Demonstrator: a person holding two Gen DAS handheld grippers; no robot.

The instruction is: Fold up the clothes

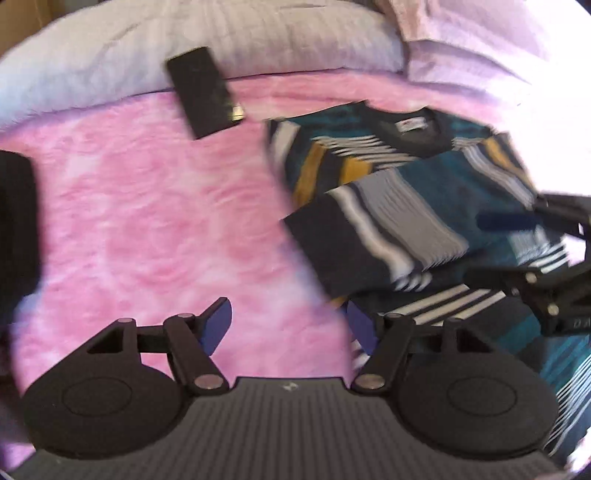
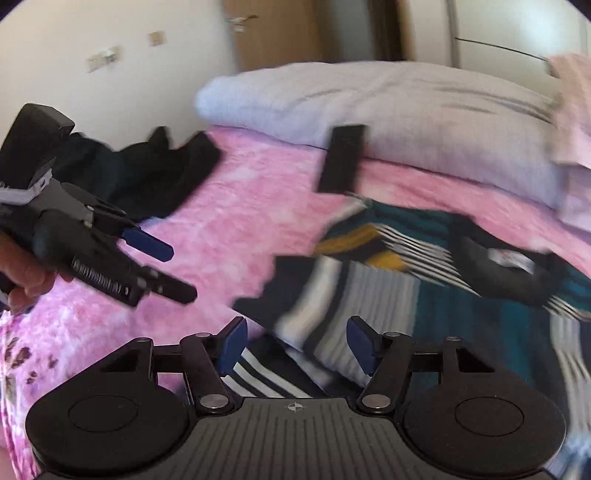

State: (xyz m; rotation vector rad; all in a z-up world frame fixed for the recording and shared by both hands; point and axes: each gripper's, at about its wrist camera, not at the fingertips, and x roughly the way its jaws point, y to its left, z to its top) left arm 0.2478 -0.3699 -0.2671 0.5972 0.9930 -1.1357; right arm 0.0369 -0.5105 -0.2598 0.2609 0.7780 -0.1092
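Note:
A striped shirt (image 1: 417,192) in teal, black, white, grey and mustard lies on the pink bedspread (image 1: 147,221), one sleeve folded across its body. It also shows in the right wrist view (image 2: 424,295). My left gripper (image 1: 288,325) is open and empty, over the bedspread at the shirt's left edge; it also shows in the right wrist view (image 2: 170,267). My right gripper (image 2: 295,343) is open and empty, just above the shirt's lower part; it also shows in the left wrist view (image 1: 495,247).
A black flat rectangular object (image 1: 205,92) lies near the lilac pillow (image 1: 221,40) at the head of the bed. A dark garment (image 2: 155,173) lies on the far left of the bed. A wall and a wooden door (image 2: 280,33) stand behind.

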